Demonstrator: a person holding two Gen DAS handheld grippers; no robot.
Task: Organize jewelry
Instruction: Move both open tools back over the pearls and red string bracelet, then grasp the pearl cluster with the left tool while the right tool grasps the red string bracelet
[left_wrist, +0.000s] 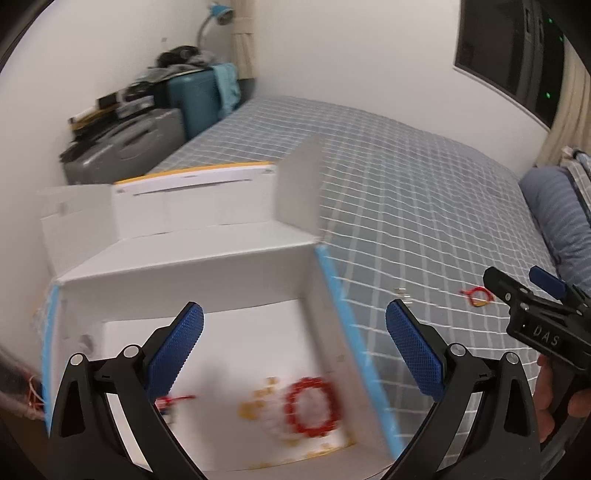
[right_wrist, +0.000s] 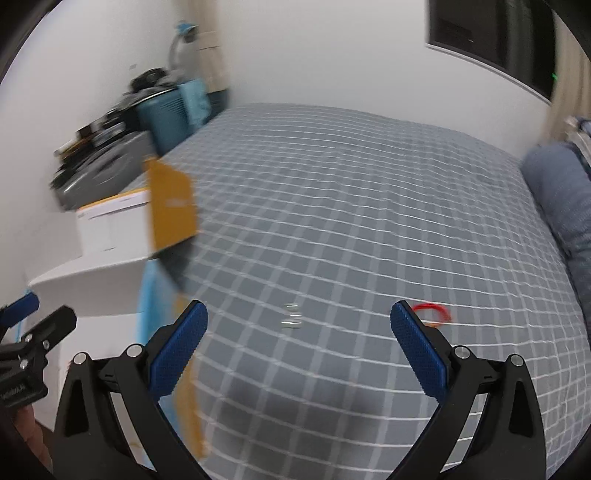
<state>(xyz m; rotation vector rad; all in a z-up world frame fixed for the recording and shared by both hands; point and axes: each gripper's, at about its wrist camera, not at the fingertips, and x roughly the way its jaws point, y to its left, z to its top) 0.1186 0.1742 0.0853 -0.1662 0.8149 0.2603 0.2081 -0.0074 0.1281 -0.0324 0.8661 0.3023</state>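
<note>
- A red beaded bracelet (left_wrist: 312, 406) is lying flat on the white floor of an open white box (left_wrist: 192, 273), toward the near right corner; its ring is roughly round, so no long axis is showing, and blur is hiding the bead detail.
- Yellowish bits (left_wrist: 255, 402) are sitting just left of it, and a small red-and-white piece (left_wrist: 170, 403) is lying farther left, near the left finger.
- A second red ring-shaped piece (right_wrist: 433, 313) is lying flat on the bed to the right of the box, well apart from it, partly hidden behind the right gripper's right fingertip in the right wrist view.
- Small silvery pieces (right_wrist: 291, 316) are resting on the cover between the box and that red ring; their shape is too blurred to tell.
- The box's flaps are standing open, with a blue-edged right wall rising between the bracelet and the bed.
- The grey checked bedcover (right_wrist: 351, 203) is spreading to the far wall; suitcases (left_wrist: 147, 129) piled with clutter are standing at the far left, and a blue pillow (left_wrist: 554, 214) is lying at the right.
- The left gripper (left_wrist: 295, 347) is hovering over the box, pointing down into it, fingers spread wide and holding nothing.
- The right gripper (right_wrist: 299, 347) is hovering over the cover right of the box, angled down toward the silvery pieces, fingers likewise spread wide, gripping nothing.
</note>
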